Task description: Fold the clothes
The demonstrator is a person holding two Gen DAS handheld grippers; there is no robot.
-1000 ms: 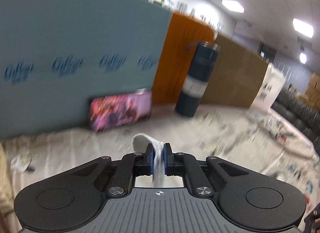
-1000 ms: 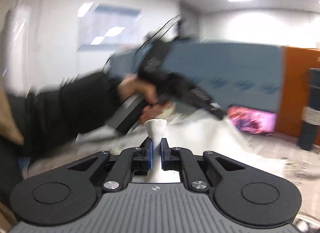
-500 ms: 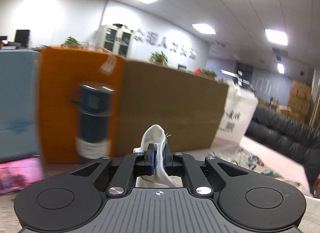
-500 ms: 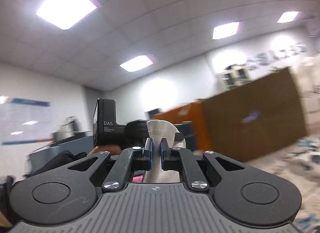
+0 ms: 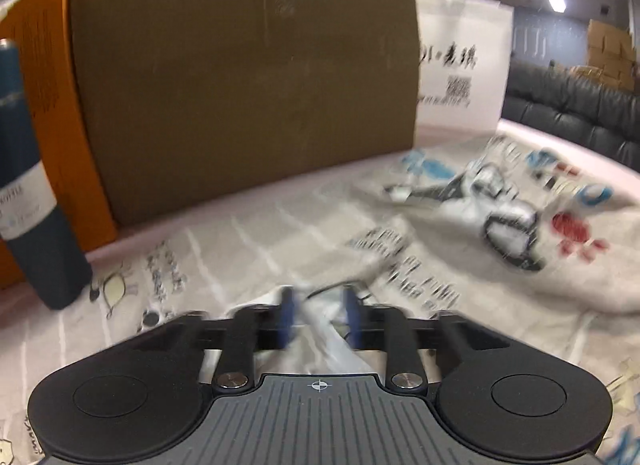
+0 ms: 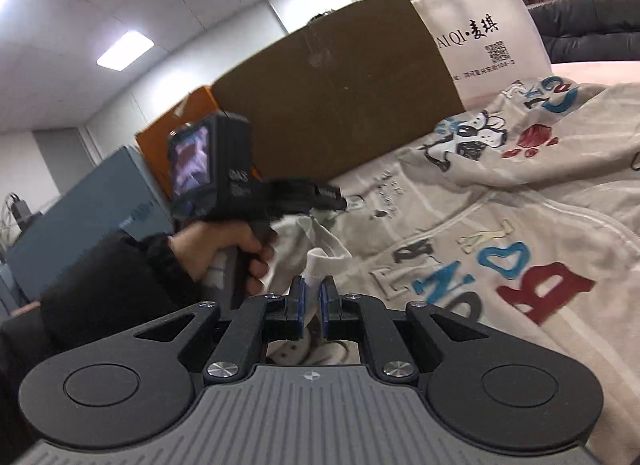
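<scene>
Both hand-held grippers are down low over the cloth right now. Left gripper (image 5: 318,319) has just been opening its jaws; they stand apart with a bit of white fabric lying loose between them, not pinched as far as the blur lets me tell. Right gripper (image 6: 313,307) has also just eased open a little, but its pads look to be pressing a bunched white fold (image 6: 320,261) of the garment, so I'd call that one a grip. From the right wrist view you can see the person's left hand (image 6: 224,249) on the other gripper's handle, just beside that same bunched edge. As for handling: this is a soft, floppy hoodie-type garment (image 6: 500,225), light, no stiffness at all, so it'll sag and drag wherever it isn't supported. I'd take it at hems, cuffs or corners, where the thicker edge gives the pads something to bite; a pinch in the middle of a panel would just pull up a tent. It's cream-white, spread across the table surface in front of both grippers, with big red and blue letters, a cartoon dog print (image 6: 468,137) and red paw marks further out, plus small black lettering. Behind it stand a brown cardboard box (image 5: 248,77), an orange box (image 5: 40,65), a dark blue cylinder (image 5: 36,193) and a white bag (image 6: 488,29).
</scene>
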